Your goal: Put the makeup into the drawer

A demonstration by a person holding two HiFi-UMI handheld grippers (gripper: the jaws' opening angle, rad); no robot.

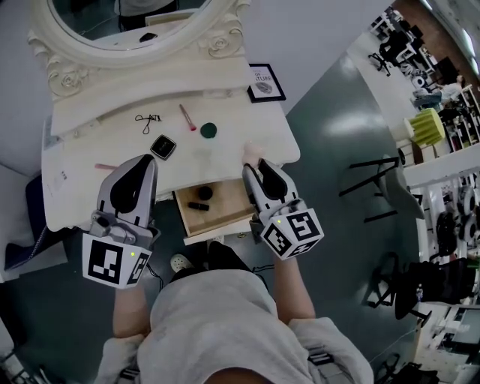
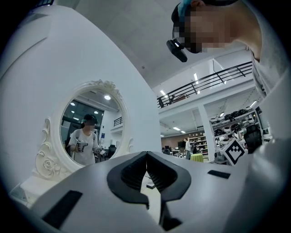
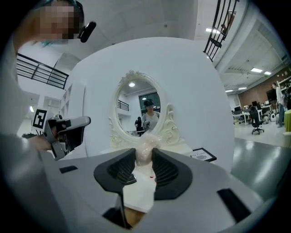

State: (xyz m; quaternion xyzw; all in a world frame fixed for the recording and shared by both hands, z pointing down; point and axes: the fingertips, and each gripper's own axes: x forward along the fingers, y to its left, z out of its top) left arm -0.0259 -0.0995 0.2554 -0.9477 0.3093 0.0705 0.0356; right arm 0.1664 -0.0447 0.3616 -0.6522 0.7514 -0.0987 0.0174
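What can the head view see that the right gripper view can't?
Only the head view: a dark tube and a dark round item lying in the open drawer, plus the curler and green disc on the table. Only the right gripper view: the right gripper clamped on both sides of the puff, and a railing behind. Both: the puff, the left gripper, the mirror and the frame.
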